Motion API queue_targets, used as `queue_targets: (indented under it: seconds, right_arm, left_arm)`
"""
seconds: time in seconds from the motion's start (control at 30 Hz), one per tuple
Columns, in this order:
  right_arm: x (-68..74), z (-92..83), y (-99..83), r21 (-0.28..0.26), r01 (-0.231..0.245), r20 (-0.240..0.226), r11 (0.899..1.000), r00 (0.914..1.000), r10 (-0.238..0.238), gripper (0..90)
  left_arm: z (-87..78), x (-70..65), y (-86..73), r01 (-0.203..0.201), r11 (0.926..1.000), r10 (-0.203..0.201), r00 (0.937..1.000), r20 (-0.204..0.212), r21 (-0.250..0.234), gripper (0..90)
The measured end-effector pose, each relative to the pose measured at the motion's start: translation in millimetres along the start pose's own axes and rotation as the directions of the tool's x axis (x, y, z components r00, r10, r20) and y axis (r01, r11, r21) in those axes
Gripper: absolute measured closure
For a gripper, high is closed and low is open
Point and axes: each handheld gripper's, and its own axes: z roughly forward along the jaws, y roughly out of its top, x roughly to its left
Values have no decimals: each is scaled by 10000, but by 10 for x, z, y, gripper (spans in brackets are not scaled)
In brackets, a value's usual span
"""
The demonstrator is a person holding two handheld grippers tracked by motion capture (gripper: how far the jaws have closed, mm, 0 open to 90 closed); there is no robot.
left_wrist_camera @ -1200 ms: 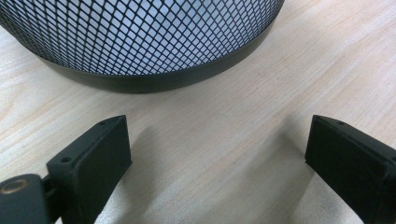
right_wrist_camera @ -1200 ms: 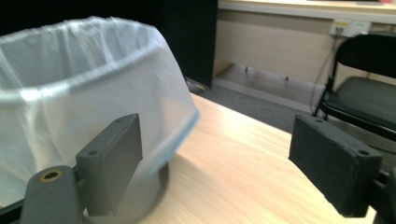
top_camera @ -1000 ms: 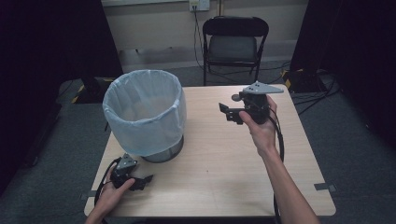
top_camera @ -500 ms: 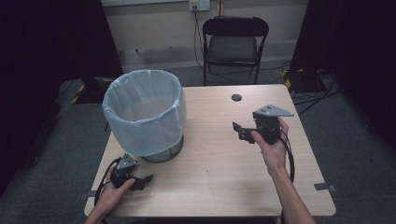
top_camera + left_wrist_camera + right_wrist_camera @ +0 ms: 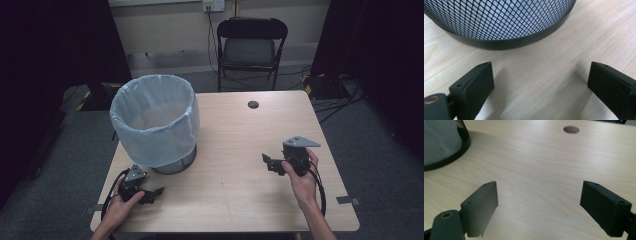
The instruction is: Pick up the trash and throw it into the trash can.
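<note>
Pale wood tabletop (image 5: 235, 145), folding chair (image 5: 251, 47) beyond. Left gripper (image 5: 150, 192): fingers (image 5: 472, 85) spread, empty; lined mesh bin (image 5: 154, 125) just ahead of them, standing upright. Right gripper (image 5: 269, 163): fingers (image 5: 481, 207) spread, empty, bin well off to their left; left hand likely nearer.

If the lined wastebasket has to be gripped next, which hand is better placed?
Left, probably. The left tongs sit open just in front of the wastebasket, its mesh base close ahead in the left gripper view. The right tongs, also open, are farther off across the table.
</note>
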Motion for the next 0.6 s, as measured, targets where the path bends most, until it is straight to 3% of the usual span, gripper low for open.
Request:
queue_targets:
  seconds: [0.3, 0.47, 0.57, 0.6]
  right_arm:
    - [-110, 101, -330, 893, -176, 508, 9958, 9986, 131, 138]
    - [-207, 204, -551, 1652, -449, 864, 9852, 9958, 309, 142]
    - [-233, 230, -594, 1824, -440, 986, 9822, 9948, 262, 141]
    - [-232, 239, -616, 1682, -292, 1081, 9853, 9941, 110, 136]
  left_arm:
    - [0, 0, 0, -1, 10000, 1, 10000, -7, 0, 63]
    - [-2, -2, 1, -5, 10000, 5, 10000, -45, 25, 63]
    - [-2, -2, 0, -7, 10000, 7, 10000, -45, 24, 63]
    - [-2, -2, 0, -2, 10000, 2, 10000, -41, 28, 63]
